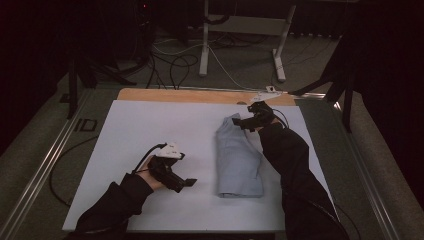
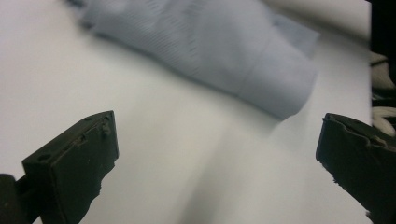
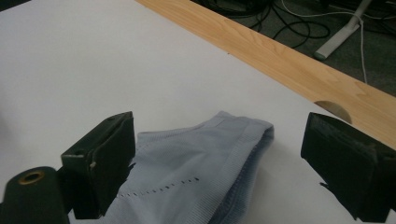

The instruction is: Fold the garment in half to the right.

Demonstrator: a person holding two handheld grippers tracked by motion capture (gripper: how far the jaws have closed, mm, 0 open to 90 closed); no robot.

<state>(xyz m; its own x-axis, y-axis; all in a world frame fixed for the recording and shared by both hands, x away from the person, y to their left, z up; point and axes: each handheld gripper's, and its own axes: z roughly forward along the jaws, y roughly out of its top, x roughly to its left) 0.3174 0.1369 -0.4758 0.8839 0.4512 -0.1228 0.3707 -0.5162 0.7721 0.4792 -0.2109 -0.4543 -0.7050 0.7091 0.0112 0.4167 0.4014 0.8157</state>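
You won't find any writing, label, brand mark or number that can be read in these views, neither on the pale blue folded garment (image 1: 239, 159), nor on the white sheet (image 1: 150, 130) it lies on, nor on the wooden table edge (image 3: 289, 65); the small white object (image 1: 265, 92) at the far edge of the table is too small and dim for you to make out any marking on it
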